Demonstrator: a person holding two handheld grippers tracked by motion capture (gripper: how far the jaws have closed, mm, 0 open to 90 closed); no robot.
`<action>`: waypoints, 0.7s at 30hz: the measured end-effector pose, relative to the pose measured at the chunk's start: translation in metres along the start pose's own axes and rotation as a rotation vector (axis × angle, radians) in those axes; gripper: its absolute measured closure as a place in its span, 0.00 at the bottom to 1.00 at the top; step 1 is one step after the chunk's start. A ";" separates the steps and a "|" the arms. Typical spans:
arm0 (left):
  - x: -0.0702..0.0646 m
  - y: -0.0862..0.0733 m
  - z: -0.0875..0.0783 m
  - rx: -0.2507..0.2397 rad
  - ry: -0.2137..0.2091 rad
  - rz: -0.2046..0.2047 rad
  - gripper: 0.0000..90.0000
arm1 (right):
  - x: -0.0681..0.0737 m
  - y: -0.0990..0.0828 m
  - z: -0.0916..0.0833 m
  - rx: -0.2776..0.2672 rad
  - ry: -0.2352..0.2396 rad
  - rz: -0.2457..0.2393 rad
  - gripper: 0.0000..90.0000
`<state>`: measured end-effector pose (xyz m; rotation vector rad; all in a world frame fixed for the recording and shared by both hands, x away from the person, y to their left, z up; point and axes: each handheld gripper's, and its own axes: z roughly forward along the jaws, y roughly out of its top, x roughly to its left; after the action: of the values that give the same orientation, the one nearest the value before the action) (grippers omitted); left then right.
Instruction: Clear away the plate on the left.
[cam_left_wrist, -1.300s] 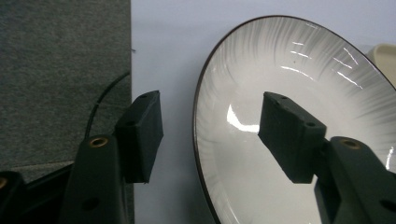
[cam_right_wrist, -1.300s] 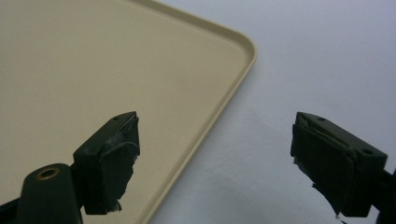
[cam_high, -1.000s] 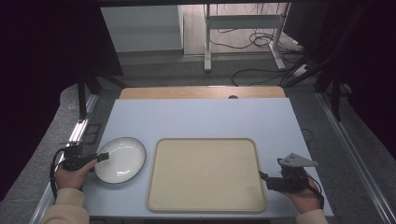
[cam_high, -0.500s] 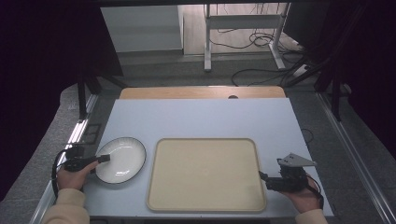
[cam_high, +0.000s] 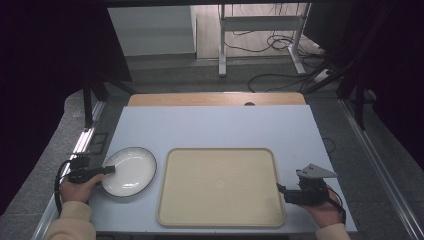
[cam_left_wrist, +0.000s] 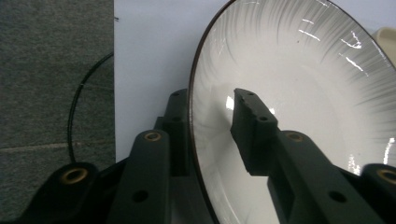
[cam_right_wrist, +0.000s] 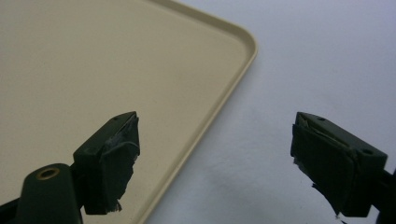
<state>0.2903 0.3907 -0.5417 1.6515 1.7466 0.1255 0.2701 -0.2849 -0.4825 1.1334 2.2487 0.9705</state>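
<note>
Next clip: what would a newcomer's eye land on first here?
Probably the white plate with its dark rim, at the table's near left, where the left gripper straddles the rim: one jaw inside, one outside, and they have just been closing. Next, the big empty beige tray in the middle, with the right gripper held wide open over its near right corner.

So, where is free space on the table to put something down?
The tray is bare inside. The table is bare beyond the tray and plate. Crowded: the plate's left rim, straddled by the left gripper, and the tray's right edge beside the right gripper.
</note>
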 end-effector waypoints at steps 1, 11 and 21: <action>0.000 0.000 -0.001 0.001 -0.003 0.000 0.78 | 0.000 0.000 0.000 0.000 0.000 0.001 0.18; -0.004 0.003 -0.014 -0.052 -0.024 0.004 0.89 | -0.001 0.000 -0.002 -0.007 -0.010 0.006 0.18; -0.010 0.005 -0.021 -0.103 -0.045 -0.001 0.93 | -0.002 0.000 -0.002 -0.012 -0.017 0.007 0.18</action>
<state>0.2821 0.3907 -0.5189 1.5679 1.6789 0.1744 0.2702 -0.2877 -0.4806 1.1406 2.2241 0.9728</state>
